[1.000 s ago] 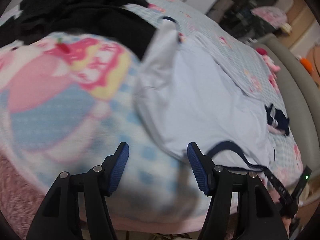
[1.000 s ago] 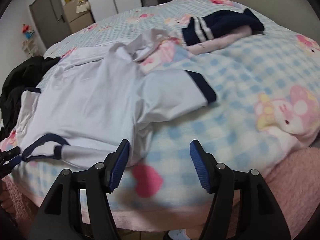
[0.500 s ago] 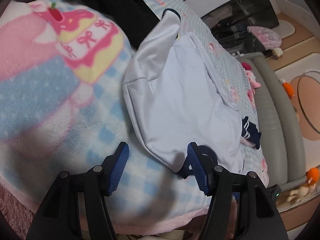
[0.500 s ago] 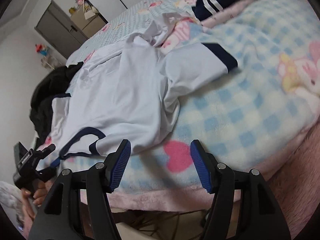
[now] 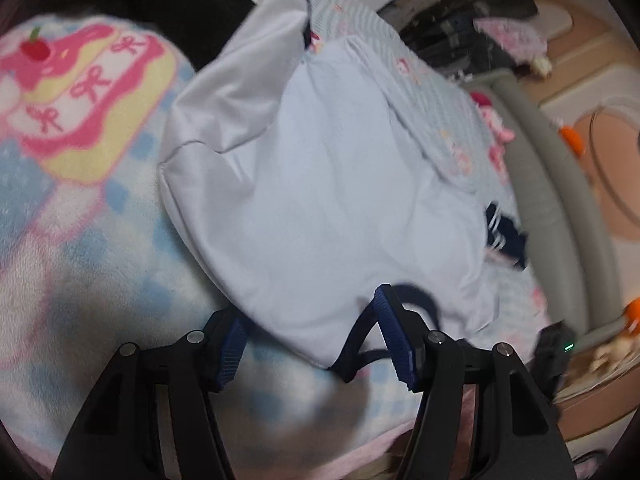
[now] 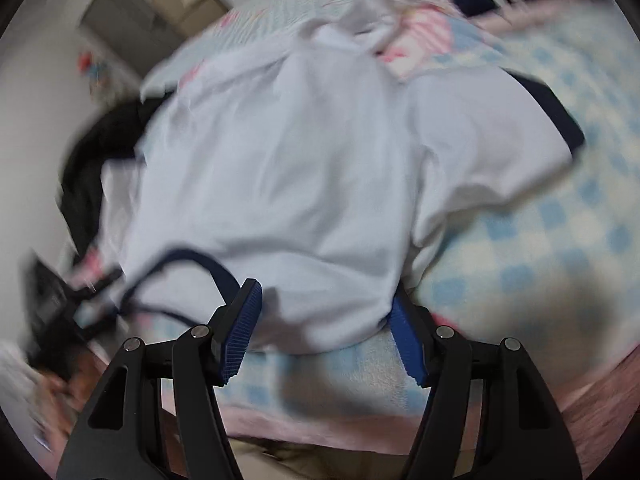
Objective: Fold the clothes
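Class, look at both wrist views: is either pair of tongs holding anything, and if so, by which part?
Nothing is held. The left tongs and right tongs stand open astride the near edge of the shirt, by its dark collar, pads not pressing.

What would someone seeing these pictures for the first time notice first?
Most likely the pale shirt with navy trim, spread flat across the middle of the bed on a blue checked blanket with pink cartoon prints. Next, both open grippers at its near edge: the left gripper by the navy collar, the right gripper at the shoulder. A heap of black clothes lies at the far left.
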### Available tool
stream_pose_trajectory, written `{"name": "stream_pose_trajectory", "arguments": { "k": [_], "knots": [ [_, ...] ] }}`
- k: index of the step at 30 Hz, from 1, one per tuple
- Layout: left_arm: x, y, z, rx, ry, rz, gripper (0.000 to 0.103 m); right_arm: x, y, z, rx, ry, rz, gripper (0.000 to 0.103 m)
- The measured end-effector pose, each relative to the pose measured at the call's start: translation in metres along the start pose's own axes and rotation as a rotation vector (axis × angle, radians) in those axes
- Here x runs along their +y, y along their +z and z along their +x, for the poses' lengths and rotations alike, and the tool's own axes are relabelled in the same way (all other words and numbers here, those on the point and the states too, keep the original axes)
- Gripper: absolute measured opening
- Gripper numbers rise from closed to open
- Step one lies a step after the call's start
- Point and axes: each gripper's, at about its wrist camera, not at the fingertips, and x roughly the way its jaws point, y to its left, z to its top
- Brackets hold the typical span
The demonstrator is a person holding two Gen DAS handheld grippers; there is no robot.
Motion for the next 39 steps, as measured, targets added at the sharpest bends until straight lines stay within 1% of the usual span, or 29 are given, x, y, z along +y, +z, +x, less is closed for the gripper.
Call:
{"name": "stream_pose_trajectory", "arguments": {
  "k": [2, 3, 4, 5, 6, 8, 10, 11, 12, 13, 14, 15, 16, 17, 19, 20, 21, 22, 23, 24, 25, 27, 29, 30, 31, 33, 35, 38, 39],
  "knots": [
    [-0.004, -0.002, -0.001, -0.008, 0.01, 0.025, 0.062, 0.013, -0.005, -0.001, 0.008, -0.052, -0.095, 0.065],
    [-0.004, 0.0, -0.003, -0.021, -0.012, 0.016, 0.062, 0.01, -0.005, -0.006, -0.014, -0.029, -0.071, 0.065],
    [-0.001, 0.005, -0.008, -0.047, -0.067, -0.019, 0.062, 0.007, -0.004, -0.011, -0.037, -0.006, -0.046, 0.065],
    [0.002, 0.01, -0.011, -0.071, -0.113, -0.047, 0.062, 0.002, -0.003, -0.015, -0.062, 0.022, -0.007, 0.065],
    [0.004, 0.015, -0.011, -0.083, -0.14, -0.059, 0.062, -0.012, 0.0, -0.02, -0.096, 0.067, 0.077, 0.063],
    [0.009, 0.021, -0.004, -0.072, -0.165, -0.072, 0.061, -0.035, 0.006, -0.024, -0.151, 0.122, 0.206, 0.063],
    [0.018, 0.023, 0.012, -0.023, -0.161, -0.11, 0.046, -0.053, 0.012, -0.017, -0.176, 0.187, 0.3, 0.064],
    [0.024, 0.02, 0.018, -0.018, -0.149, -0.125, 0.045, -0.059, 0.014, -0.009, -0.163, 0.225, 0.338, 0.065],
    [0.028, 0.017, 0.022, -0.023, -0.143, -0.139, 0.041, -0.064, 0.014, -0.003, -0.157, 0.244, 0.365, 0.064],
    [0.031, 0.015, 0.025, -0.025, -0.144, -0.152, 0.041, -0.065, 0.013, -0.001, -0.162, 0.252, 0.366, 0.063],
    [0.032, 0.014, 0.026, -0.026, -0.151, -0.161, 0.041, -0.064, 0.011, 0.0, -0.168, 0.248, 0.354, 0.054],
    [0.034, 0.015, 0.026, -0.023, -0.157, -0.167, 0.041, -0.063, 0.009, -0.001, -0.174, 0.241, 0.347, 0.048],
    [0.035, 0.016, 0.028, -0.017, -0.165, -0.173, 0.043, -0.063, 0.007, -0.003, -0.183, 0.237, 0.344, 0.045],
    [0.035, 0.016, 0.033, -0.017, -0.18, -0.19, 0.044, -0.064, 0.004, -0.006, -0.206, 0.252, 0.36, 0.042],
    [0.036, 0.016, 0.038, -0.017, -0.199, -0.217, 0.044, -0.059, 0.005, -0.007, -0.234, 0.301, 0.385, 0.041],
    [0.035, 0.016, 0.04, -0.012, -0.206, -0.219, 0.045, -0.055, 0.008, -0.003, -0.221, 0.285, 0.368, 0.041],
    [0.033, 0.018, 0.042, -0.002, -0.214, -0.209, 0.05, -0.051, 0.011, 0.002, -0.206, 0.267, 0.352, 0.041],
    [0.03, 0.019, 0.044, 0.008, -0.226, -0.198, 0.058, -0.05, 0.013, 0.009, -0.181, 0.244, 0.341, 0.041],
    [0.026, 0.02, 0.046, 0.018, -0.234, -0.183, 0.061, -0.05, 0.015, 0.017, -0.152, 0.235, 0.342, 0.041],
    [0.022, 0.021, 0.047, 0.026, -0.234, -0.165, 0.066, -0.051, 0.016, 0.024, -0.127, 0.239, 0.346, 0.042],
    [0.018, 0.021, 0.047, 0.032, -0.236, -0.147, 0.071, -0.052, 0.017, 0.027, -0.12, 0.246, 0.349, 0.043],
    [0.015, 0.02, 0.046, 0.023, -0.217, -0.124, 0.071, -0.053, 0.019, 0.031, -0.114, 0.261, 0.365, 0.046],
    [0.014, 0.019, 0.042, 0.002, -0.179, -0.111, 0.057, -0.05, 0.019, 0.033, -0.108, 0.244, 0.347, 0.046],
    [0.015, 0.018, 0.04, -0.013, -0.153, -0.111, 0.044, -0.048, 0.019, 0.034, -0.105, 0.232, 0.331, 0.046],
    [0.018, 0.017, 0.038, -0.024, -0.14, -0.112, 0.035, -0.046, 0.02, 0.035, -0.098, 0.22, 0.311, 0.046],
    [0.022, 0.015, 0.033, -0.046, -0.114, -0.114, 0.026, -0.047, 0.018, 0.033, -0.085, 0.209, 0.285, 0.047],
    [0.021, 0.015, 0.032, -0.064, -0.104, -0.11, 0.022, -0.048, 0.018, 0.031, -0.079, 0.203, 0.265, 0.047],
    [0.019, 0.015, 0.031, -0.085, -0.102, -0.103, 0.021, -0.045, 0.017, 0.024, -0.125, 0.197, 0.25, 0.045],
    [0.019, 0.015, 0.03, -0.09, -0.103, -0.104, 0.021, -0.042, 0.017, 0.021, -0.142, 0.187, 0.233, 0.04]
  ]
}}
